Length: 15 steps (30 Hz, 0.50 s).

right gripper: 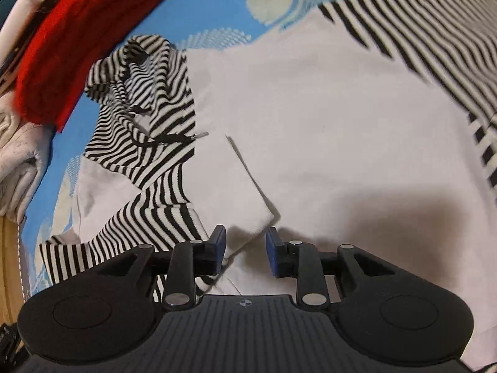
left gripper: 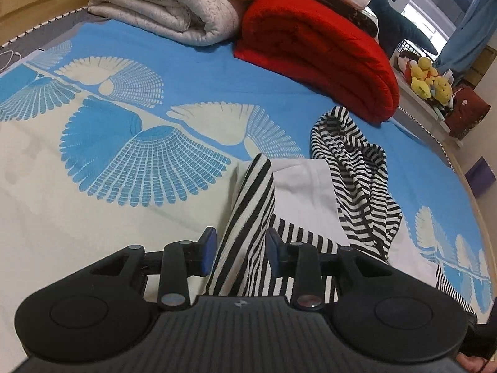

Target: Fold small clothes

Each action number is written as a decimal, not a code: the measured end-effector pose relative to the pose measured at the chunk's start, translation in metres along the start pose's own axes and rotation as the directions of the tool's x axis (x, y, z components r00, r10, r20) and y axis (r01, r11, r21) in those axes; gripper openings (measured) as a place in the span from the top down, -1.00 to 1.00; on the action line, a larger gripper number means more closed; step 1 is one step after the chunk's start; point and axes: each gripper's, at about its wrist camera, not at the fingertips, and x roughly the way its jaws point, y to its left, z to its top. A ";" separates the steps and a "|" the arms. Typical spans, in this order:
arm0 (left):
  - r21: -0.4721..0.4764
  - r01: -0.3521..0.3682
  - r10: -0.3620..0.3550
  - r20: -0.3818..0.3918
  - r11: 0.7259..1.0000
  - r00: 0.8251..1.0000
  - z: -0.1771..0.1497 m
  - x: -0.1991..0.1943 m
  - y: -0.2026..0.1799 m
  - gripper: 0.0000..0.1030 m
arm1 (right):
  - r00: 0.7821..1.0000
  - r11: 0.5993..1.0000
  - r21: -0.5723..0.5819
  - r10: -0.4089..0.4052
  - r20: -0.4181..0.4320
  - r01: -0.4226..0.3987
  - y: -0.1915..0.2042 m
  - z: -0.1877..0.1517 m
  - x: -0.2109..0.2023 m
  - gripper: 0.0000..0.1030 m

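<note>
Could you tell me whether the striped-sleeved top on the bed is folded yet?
Partly folded: the top has one striped sleeve over its white body and a corner turned over, but its hood lies crumpled.

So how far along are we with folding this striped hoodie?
Early. Done: the hoodie's white body lies spread on the bedspread. In hand: a striped sleeve runs between the left gripper's parted pads, apparently unpinched; the right gripper stands open over a white folded edge. Left: the bunched hood, other sleeve, final folds.
</note>
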 end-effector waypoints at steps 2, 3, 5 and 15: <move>0.002 0.006 -0.006 0.003 1.000 1.000 0.004 0.001 0.001 0.28 | 1.000 1.000 0.023 0.001 0.002 -0.001 -0.002 0.000 0.006 0.42; 0.005 0.003 -0.003 0.009 1.000 1.000 0.006 0.000 0.002 0.28 | 1.000 1.000 0.028 0.001 0.016 -0.001 -0.001 0.000 0.007 0.45; 0.010 -0.002 0.002 0.018 1.000 1.000 0.008 0.001 0.003 0.28 | 0.998 1.000 0.019 -0.010 0.057 0.009 0.002 0.000 0.005 0.85; 0.041 0.003 -0.003 0.000 0.999 1.000 0.003 0.006 0.000 0.28 | 0.815 0.944 -0.330 0.206 0.542 -0.019 0.034 -0.010 -0.112 0.93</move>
